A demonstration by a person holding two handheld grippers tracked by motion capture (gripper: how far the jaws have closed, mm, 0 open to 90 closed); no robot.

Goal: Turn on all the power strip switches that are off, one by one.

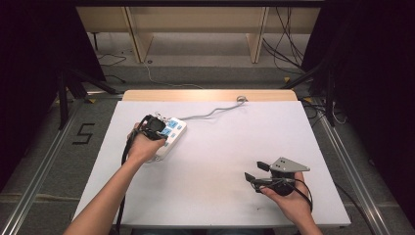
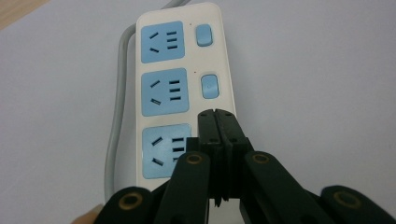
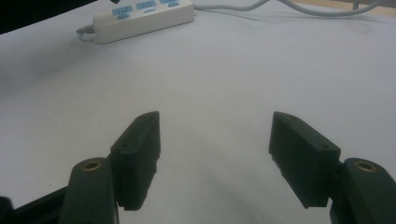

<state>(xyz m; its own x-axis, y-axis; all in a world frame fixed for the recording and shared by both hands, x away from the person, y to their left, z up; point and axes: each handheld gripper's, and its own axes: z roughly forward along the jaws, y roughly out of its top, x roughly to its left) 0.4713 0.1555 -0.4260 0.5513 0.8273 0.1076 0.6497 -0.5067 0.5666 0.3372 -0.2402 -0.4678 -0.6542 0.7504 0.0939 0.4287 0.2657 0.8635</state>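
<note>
A white power strip (image 1: 169,134) with blue sockets lies at the left of the white table; its grey cable (image 1: 213,112) runs toward the far edge. My left gripper (image 1: 155,125) hovers right over it. In the left gripper view the strip (image 2: 180,88) shows three blue sockets and two blue switches (image 2: 208,86), and my left gripper (image 2: 216,119) is shut, its tips over the spot beside the nearest socket. My right gripper (image 1: 255,171) rests open near the front right of the table, nothing between its jaws. The right gripper view shows my right gripper (image 3: 215,135) and the strip (image 3: 144,14) far off.
The white table top (image 1: 220,152) has a wooden strip along its far edge. Beyond it stand wooden furniture legs and loose cables on the floor. Metal rails run along both sides of the table.
</note>
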